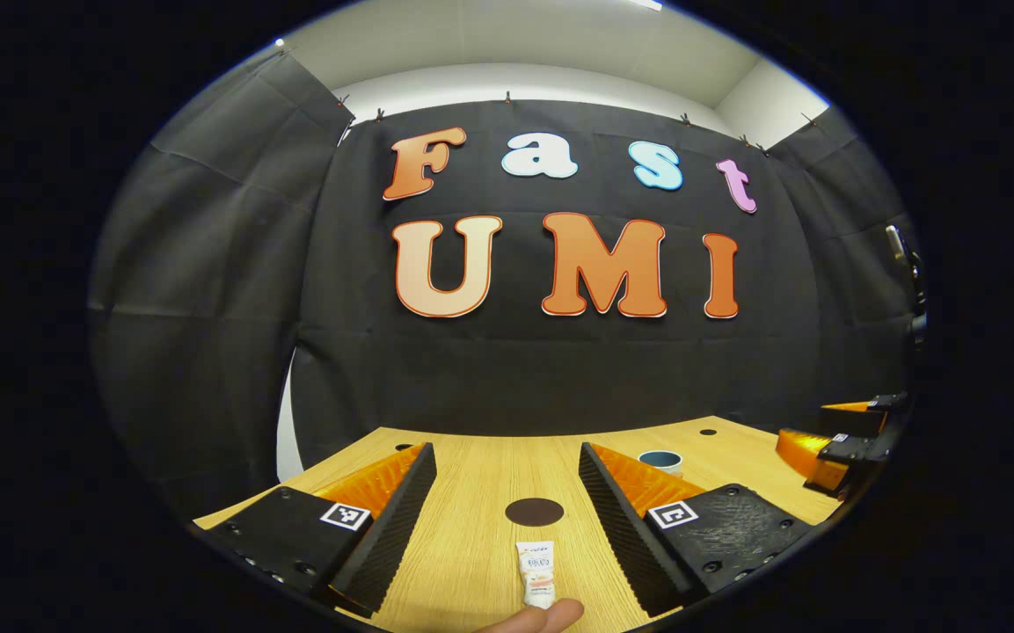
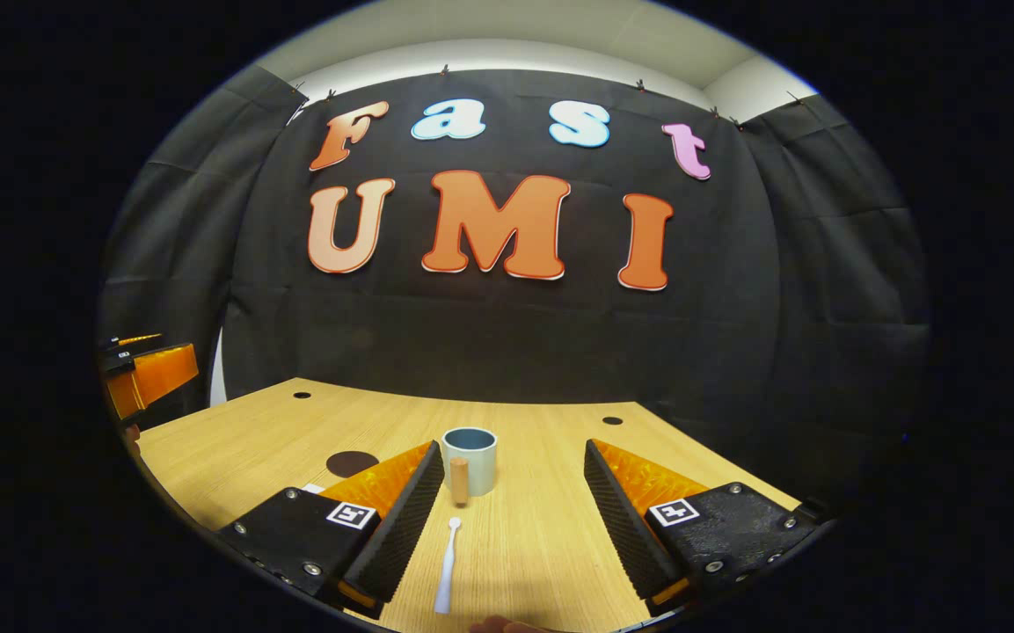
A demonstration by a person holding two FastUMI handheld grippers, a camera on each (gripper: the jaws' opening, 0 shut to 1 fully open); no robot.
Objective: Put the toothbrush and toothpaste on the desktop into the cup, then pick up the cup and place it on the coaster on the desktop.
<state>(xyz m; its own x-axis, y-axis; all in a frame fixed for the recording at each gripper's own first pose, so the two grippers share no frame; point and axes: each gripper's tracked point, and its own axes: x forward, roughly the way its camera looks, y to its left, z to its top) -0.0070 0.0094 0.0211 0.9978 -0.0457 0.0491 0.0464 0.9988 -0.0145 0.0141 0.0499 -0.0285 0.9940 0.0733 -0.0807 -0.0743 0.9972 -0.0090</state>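
Seemingly light and soft, the toothpaste (image 1: pixel 537 573) at bottom centre is best pinched mid-body; the stiff, slim toothbrush (image 2: pixel 447 565) by its handle. Both tools, left tool (image 1: pixel 507 519) and right tool (image 2: pixel 515 519), are held wide apart, nothing gripped.

Bare desk btwn right fingers (image 2: pixel 423 510) up to toothbrush (image 2: pixel 447 563); cup (image 2: pixel 470 459) stands just beyond.

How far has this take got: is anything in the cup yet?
Nothing looks done. The toothpaste lies on the desk between the open left claw, the toothbrush between the open right claw; neither is gripped. The cup looks empty and stands off the coaster. Left: both pickups, both drops, moving the cup.
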